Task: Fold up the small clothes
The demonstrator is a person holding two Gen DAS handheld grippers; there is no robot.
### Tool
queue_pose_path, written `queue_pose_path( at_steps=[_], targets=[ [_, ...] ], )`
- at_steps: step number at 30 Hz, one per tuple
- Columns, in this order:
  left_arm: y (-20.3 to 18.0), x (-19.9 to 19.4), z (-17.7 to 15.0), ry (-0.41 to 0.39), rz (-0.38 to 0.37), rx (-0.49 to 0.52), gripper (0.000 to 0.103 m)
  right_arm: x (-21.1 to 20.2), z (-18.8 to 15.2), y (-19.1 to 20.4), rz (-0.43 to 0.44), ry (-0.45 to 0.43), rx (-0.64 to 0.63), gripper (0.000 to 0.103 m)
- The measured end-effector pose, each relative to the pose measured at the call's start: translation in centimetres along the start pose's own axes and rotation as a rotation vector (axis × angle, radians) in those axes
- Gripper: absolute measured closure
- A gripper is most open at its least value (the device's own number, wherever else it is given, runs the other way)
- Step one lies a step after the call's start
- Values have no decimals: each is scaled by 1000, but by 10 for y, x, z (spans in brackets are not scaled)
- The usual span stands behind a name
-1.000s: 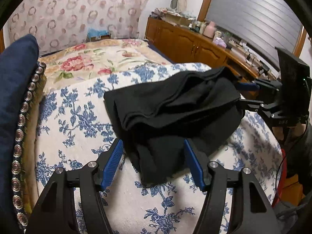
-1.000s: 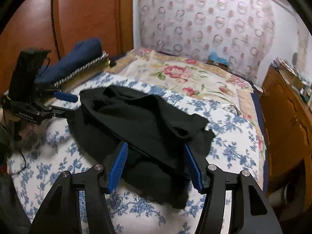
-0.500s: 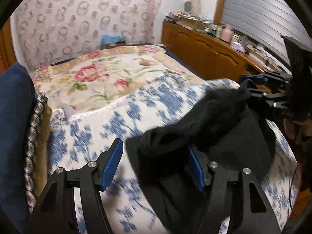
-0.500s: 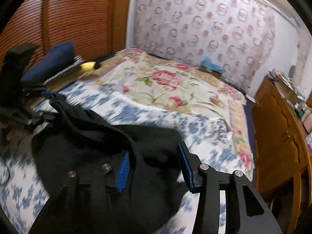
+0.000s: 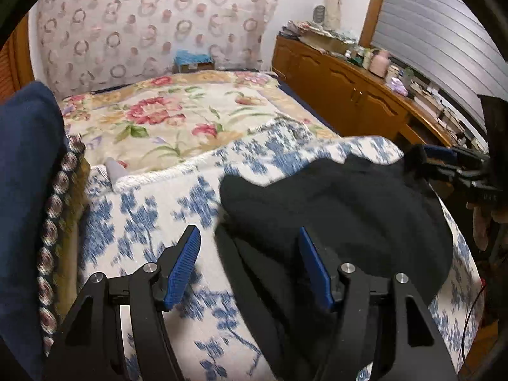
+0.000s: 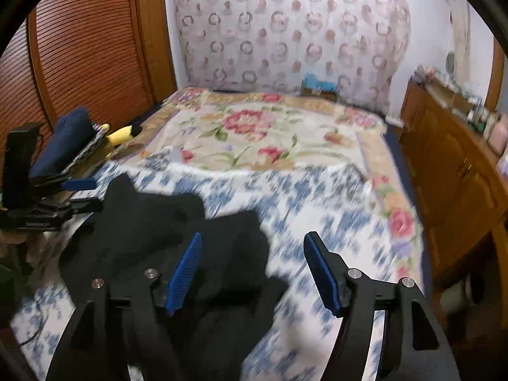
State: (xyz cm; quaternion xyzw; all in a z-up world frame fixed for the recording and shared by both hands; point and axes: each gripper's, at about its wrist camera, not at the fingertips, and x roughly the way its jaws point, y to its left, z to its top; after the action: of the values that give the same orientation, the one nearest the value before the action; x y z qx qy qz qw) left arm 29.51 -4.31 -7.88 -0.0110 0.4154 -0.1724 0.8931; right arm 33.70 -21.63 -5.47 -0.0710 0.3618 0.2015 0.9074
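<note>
A black garment (image 5: 343, 203) lies bunched on a blue-flowered cover (image 5: 152, 209) at the near end of a bed (image 5: 177, 117). In the left wrist view it spreads from the centre toward 4 o'clock; in the right wrist view it sits between 7 and 9 o'clock. The left gripper (image 5: 249, 266) has its jaws wide apart, its right finger over the cloth and its left finger over bare cover, gripping nothing. The right gripper (image 6: 254, 268) also has its jaws wide apart, with the garment's edge showing between them, not clamped. Each gripper appears at the far side of the other's view. Judging by the rounded, layered heap, the cloth seems to have been doubled over roughly, but no flat, squared fold shows; smoothing and at least one more fold look to be left. Both views are motion-blurred. White lettering on the grippers' bodies is too small to read, and no brand or label shows on the garment.
</note>
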Motion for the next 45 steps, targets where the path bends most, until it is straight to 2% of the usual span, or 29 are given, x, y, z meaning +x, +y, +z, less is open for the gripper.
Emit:
queue_pose_path(
  at_steps=[4, 6, 12, 15, 19, 21, 23, 25, 26, 28, 30, 35, 39, 45],
  targets=[
    [1, 7, -8, 40, -26, -14, 38, 8, -15, -8, 40, 56, 65, 33],
    [3, 14, -11, 69, -42, -29, 38, 17, -19, -13, 17, 78, 77, 33],
    [0, 14, -14, 63, -55, -34, 38, 37, -17, -17, 73, 126, 146, 32],
    [-3, 15, -16, 60, -91, -39, 39, 43, -15, -19, 86, 133, 154, 32],
    [-7, 18, -15, 56, -111, -33, 49, 47, -15, -21, 102, 135, 158, 32],
    [-6, 18, -14, 62, -134, -45, 63, 44, -14, -19, 104, 137, 150, 33],
    [-4, 19, -13, 68, -139, -51, 76, 44, -14, -18, 132, 135, 134, 44],
    [-5, 18, -11, 65, -156, -56, 84, 44, -16, -13, 168, 138, 126, 66],
    [-6, 16, -10, 60, -160, -50, 88, 46, -16, -12, 187, 142, 124, 72],
    [-9, 7, -10, 38, -158, -34, 91, 46, -16, -8, 198, 137, 98, 82],
    [-10, -8, -9, 0, -177, -36, 92, 40, -15, -3, 190, 112, 56, 85],
    [-16, -54, -9, -105, -188, -30, 93, 4, -4, 7, 187, -2, 10, 87],
    [-11, -94, -11, -196, -168, -36, 93, -21, 11, 19, 178, -80, -33, 87],
    [16, -163, -19, -325, -72, -53, 93, -45, 51, 54, 220, -166, -160, 87]
  ],
)
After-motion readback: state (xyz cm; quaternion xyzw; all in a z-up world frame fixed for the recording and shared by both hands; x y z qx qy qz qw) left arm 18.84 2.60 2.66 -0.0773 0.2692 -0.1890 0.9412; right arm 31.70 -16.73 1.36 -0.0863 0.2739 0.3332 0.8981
